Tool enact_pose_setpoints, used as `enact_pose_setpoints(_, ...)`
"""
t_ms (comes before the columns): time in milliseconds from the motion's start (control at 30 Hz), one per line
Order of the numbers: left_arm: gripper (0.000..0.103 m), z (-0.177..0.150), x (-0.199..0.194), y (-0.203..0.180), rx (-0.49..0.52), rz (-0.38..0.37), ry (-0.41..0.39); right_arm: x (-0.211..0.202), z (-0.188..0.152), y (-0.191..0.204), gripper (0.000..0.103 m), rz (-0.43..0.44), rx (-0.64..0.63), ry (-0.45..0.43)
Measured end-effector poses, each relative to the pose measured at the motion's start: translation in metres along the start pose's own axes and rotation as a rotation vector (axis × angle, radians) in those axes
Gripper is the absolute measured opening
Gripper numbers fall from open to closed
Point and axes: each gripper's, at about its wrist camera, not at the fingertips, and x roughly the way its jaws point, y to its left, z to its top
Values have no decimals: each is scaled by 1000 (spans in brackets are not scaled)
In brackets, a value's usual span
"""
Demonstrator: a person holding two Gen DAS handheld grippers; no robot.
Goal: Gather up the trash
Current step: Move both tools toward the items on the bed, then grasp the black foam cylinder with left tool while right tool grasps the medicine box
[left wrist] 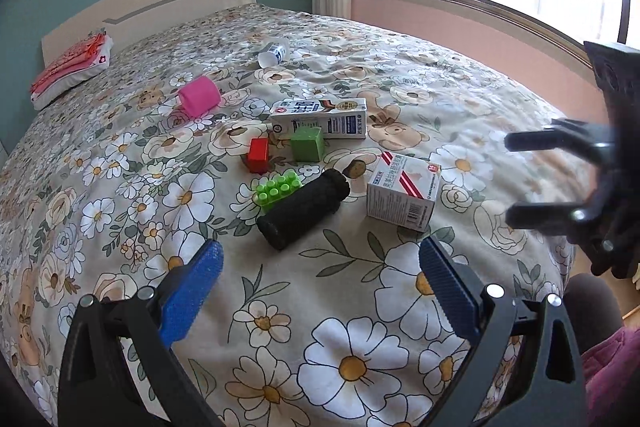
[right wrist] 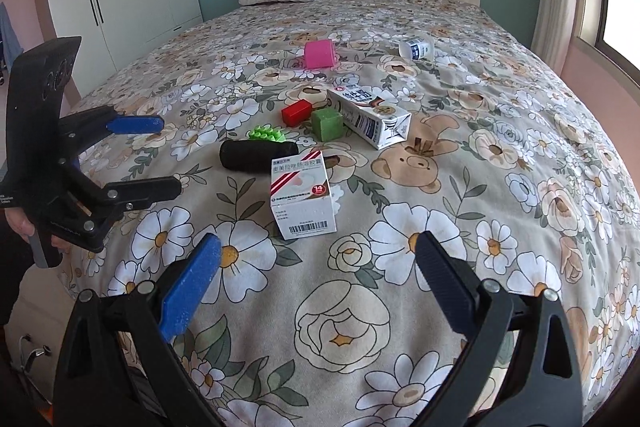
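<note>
Both tools, left [left wrist: 320, 259] and right [right wrist: 318, 253], gape empty over bare bedspread [right wrist: 400, 307] before the medicine box [right wrist: 303, 199].

Bare floral bedspread [right wrist: 360, 307] before the white barcoded medicine box [right wrist: 303, 195] — open approach; black foam cylinder [right wrist: 258, 155] and green studded brick [right wrist: 266, 135] crowd behind it.

On the bed [right wrist: 460, 187], the medicine box [right wrist: 304, 197] lies nearest, the roll [right wrist: 258, 155] just behind it to its left, the studded brick [right wrist: 266, 135] touching the roll's far side. Two cubes [right wrist: 312, 118] sit behind, beside the milk carton [right wrist: 368, 117]; cup [right wrist: 319, 54] and bottle [right wrist: 416, 47] lie farther back, well apart
</note>
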Motion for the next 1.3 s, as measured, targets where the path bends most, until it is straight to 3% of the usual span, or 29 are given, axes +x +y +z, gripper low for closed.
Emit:
enact_pose_setpoints(133,99,2,20,21,-3,-108,-2,27,4,-2,95,51,2,33)
enact_pose_setpoints(267,97,8,36,24,53,-138,-9,50,7,1,95,59,-20,56)
enact_pose_setpoints(400,66,8,61,25,80,-184,51,69,11,-1,91,66,-23,59)
enact_pose_setpoints(500,66,4,67,21,112,-166,50,82,15,0,81,71,-39,75)
enact_pose_setpoints(667,65,5,67,26,81,-201,53,97,22,-1,63,80,-52,88)
enact_pose_setpoints(767,66,6,77,30,103,-149,72,98,23,-3,61,78,-51,85)
enact_pose_setpoints(933,66,14,89,31,116,-173,106,97,21,-9,61,90,-20,94)
enact_pose_setpoints(1100,65,16,96,27,91,-164,126,97,21,-12,59,93,-13,97)
enact_pose_setpoints(1300,62,12,94,21,143,-137,167,100,23,-15,58,98,3,99)
